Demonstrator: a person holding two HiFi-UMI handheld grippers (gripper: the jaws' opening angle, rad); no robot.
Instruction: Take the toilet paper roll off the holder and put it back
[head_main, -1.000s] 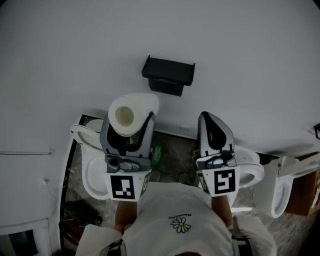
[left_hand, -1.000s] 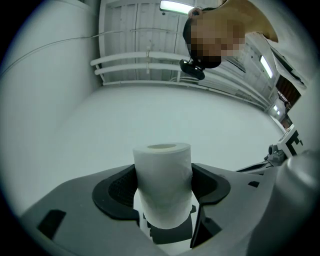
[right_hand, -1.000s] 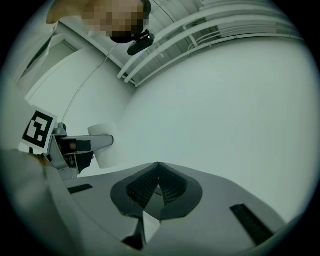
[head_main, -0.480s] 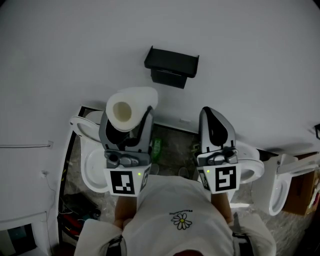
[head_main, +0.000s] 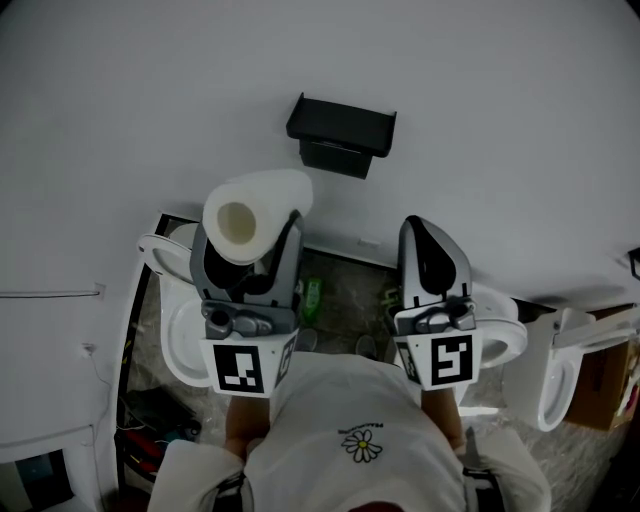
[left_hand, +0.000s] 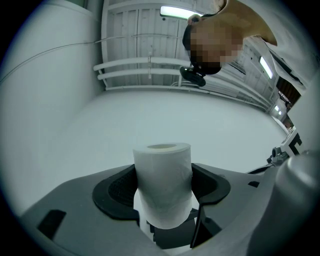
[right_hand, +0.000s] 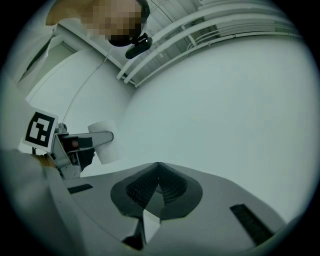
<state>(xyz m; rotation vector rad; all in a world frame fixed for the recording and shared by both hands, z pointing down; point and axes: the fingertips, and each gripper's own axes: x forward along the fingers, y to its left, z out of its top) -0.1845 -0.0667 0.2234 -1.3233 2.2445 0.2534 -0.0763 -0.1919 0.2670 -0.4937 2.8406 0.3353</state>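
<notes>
A white toilet paper roll (head_main: 255, 212) with a cardboard core sits between the jaws of my left gripper (head_main: 245, 240), which is shut on it. In the left gripper view the toilet paper roll (left_hand: 163, 182) stands upright between the black pads (left_hand: 116, 192), in front of a blank white wall. The black paper holder (head_main: 342, 134) is mounted on the wall, up and to the right of the roll, and carries nothing. My right gripper (head_main: 428, 248) is shut and holds nothing; its pads (right_hand: 158, 186) meet at the tips. From the right gripper view the roll (right_hand: 105, 142) shows at the left.
White toilet bowls (head_main: 180, 345) (head_main: 503, 335) (head_main: 555, 375) stand on the floor below. A green bottle (head_main: 313, 300) lies on the mottled floor between the grippers. A cardboard box (head_main: 610, 380) stands at the far right. The person's white shirt (head_main: 355, 435) fills the bottom.
My left gripper has drifted a little left and down with the roll still in it. The right gripper has stayed nearly still.
</notes>
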